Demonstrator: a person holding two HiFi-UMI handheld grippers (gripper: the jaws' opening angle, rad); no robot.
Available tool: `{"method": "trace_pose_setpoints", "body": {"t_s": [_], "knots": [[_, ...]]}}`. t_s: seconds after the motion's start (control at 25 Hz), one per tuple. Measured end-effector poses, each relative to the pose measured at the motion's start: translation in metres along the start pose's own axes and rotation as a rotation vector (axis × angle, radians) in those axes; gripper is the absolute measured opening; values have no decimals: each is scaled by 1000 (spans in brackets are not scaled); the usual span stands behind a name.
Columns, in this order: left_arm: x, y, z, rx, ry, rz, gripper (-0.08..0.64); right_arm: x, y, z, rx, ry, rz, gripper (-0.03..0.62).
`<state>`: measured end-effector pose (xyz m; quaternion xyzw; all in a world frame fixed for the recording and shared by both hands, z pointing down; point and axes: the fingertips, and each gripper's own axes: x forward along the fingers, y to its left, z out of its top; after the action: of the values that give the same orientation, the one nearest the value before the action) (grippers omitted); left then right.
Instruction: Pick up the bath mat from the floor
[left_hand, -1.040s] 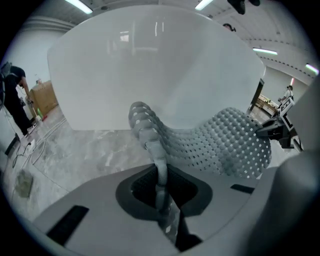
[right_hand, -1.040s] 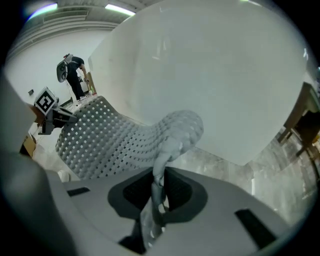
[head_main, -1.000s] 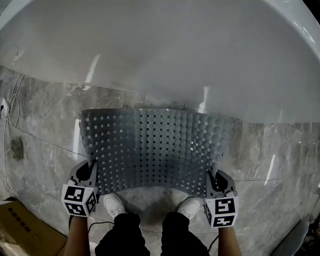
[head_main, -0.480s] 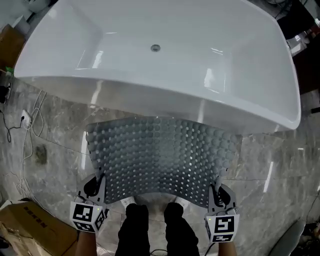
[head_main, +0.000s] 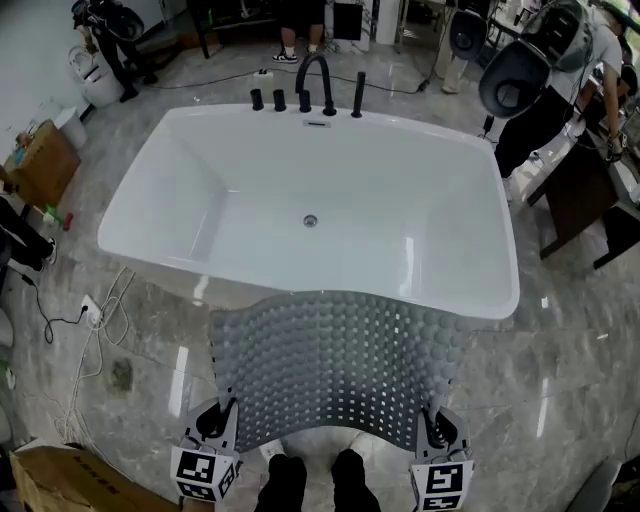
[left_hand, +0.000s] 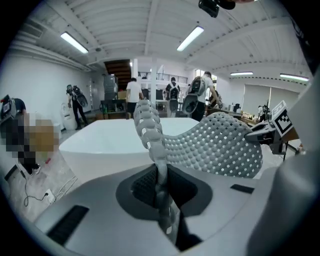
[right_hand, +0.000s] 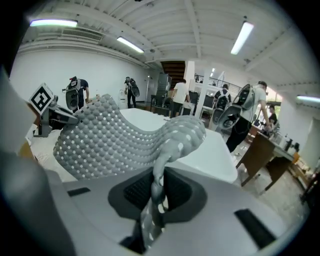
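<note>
**Mat lifted, thin grips at both corners**

Head view: we hold the bath mat clear of the floor. It sags between the left gripper and the right gripper, in front of the bathtub.

Left gripper view: the jaws pinch the mat's edge.

Right gripper view: the jaws are clamped on a bunched corner.

Both bites look shallow to us, so a jerk could pull one corner of the floppy mat free.

The gray bath mat is being held up above the shiny gray floor, just near the big white bathtub. The left gripper is holding the mat's near left corner. The right gripper is holding its near right corner. The mat is curving between them. Black taps are standing on the tub's far edge. A brown box is sitting on the floor at the near left.
</note>
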<state>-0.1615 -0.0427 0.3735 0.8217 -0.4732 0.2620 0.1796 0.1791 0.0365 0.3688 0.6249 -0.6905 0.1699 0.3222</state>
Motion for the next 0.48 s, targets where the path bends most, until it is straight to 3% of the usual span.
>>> {"method": "trace_pose_setpoints", "body": {"t_s": [0.48], "knots": [[-85,0,205,64,-285,28,40,-106,-52,179,13,-264,-148,64]]}}
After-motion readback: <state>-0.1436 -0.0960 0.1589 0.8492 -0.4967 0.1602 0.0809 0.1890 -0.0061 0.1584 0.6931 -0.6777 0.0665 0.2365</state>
